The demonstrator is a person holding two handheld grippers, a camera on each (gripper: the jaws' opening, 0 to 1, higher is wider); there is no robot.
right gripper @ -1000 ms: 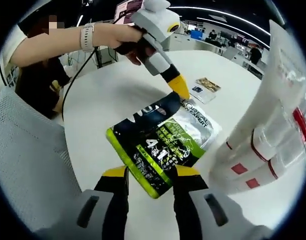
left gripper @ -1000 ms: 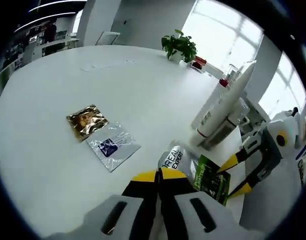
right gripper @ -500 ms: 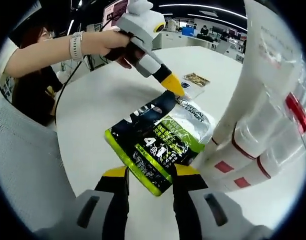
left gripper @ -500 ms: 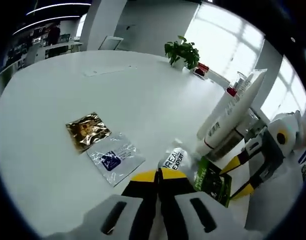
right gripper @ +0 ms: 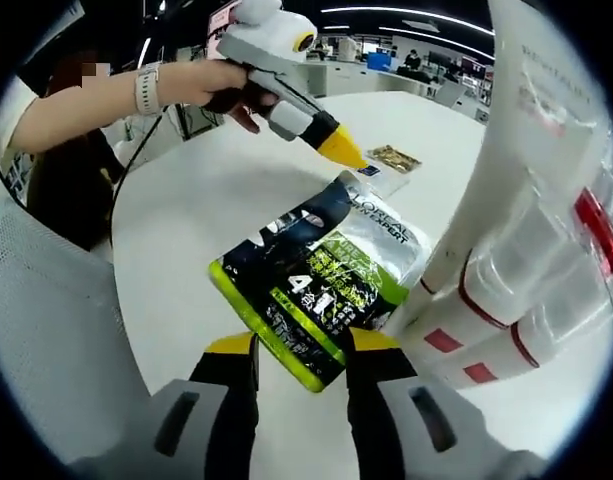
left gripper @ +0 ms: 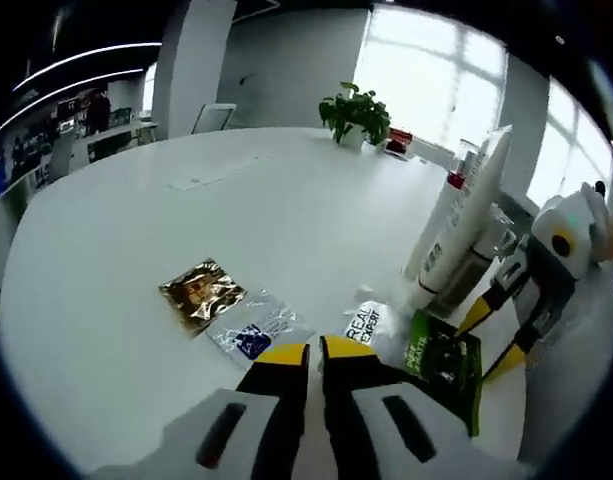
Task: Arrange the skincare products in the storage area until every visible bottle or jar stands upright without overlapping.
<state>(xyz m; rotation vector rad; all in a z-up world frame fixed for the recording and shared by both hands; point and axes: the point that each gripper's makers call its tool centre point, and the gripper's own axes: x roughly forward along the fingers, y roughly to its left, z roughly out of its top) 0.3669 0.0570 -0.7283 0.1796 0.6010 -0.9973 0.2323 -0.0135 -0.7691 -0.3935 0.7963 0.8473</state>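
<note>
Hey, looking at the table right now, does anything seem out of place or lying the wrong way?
Yes. The green-and-black sachet lies flat between the right gripper's open jaws, its far end against the white tubes, which lean tilted rather than upright. Further off, a gold sachet and a clear sachet also lie flat, corners overlapping.

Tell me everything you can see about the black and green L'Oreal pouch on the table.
The pouch is a flat, glossy plastic sachet, black with lime-green edges and a silvery top printed with the L'Oreal Expert name and "4 in 1". It lies flat on the white table, one corner between the open jaws of the right gripper. Its far side lies against the white tubes. The left gripper is just above its top end.
</note>
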